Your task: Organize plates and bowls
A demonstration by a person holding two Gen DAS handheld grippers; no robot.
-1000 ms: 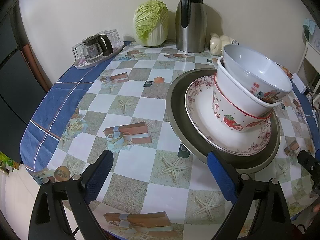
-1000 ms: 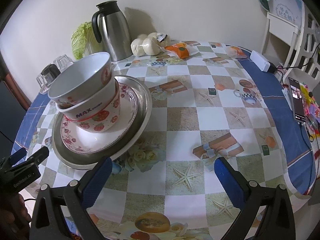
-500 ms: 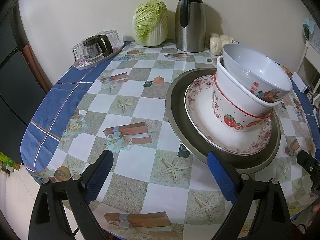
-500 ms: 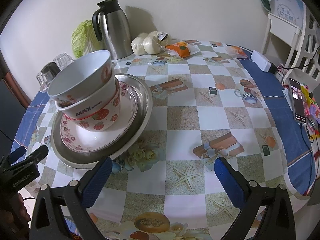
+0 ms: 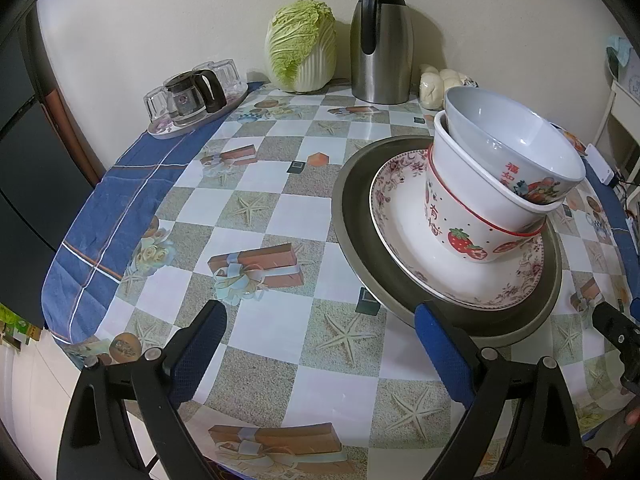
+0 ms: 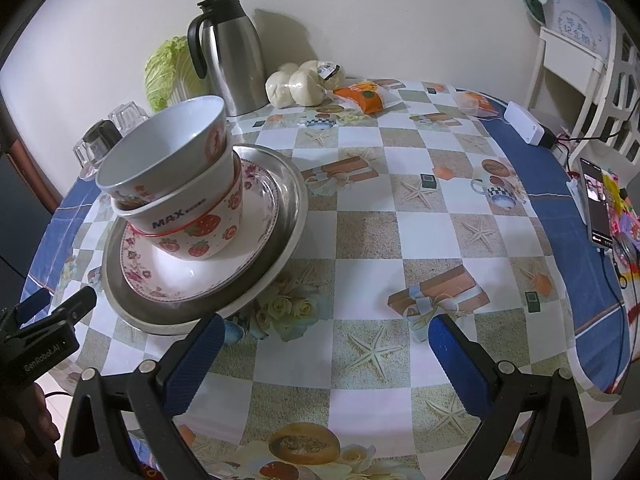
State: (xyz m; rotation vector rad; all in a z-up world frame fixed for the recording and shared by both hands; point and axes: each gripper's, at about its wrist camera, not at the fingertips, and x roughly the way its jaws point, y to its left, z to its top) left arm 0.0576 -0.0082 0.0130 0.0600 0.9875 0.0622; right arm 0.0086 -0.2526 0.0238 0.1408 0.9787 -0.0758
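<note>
A stack stands on the round table: a large grey metal plate [image 5: 352,216] [image 6: 296,196] at the bottom, a floral white plate [image 5: 404,232] [image 6: 192,276] on it, a strawberry bowl [image 5: 460,220] [image 6: 200,224] on that, and a white bowl [image 5: 508,148] [image 6: 160,156] tilted inside it. My left gripper [image 5: 320,344] is open and empty, just in front of the stack's left side. My right gripper [image 6: 324,356] is open and empty, to the stack's right front.
A steel thermos [image 5: 380,40], a cabbage [image 5: 302,52], buns [image 6: 300,84] and snack packets [image 6: 368,96] stand at the back. A tray with glasses and a small pot [image 5: 192,96] is back left. A phone [image 6: 596,204] and white box [image 6: 524,124] lie right.
Both grippers stay open. The views have barely shifted; the right wrist view has edged slightly toward the table.
</note>
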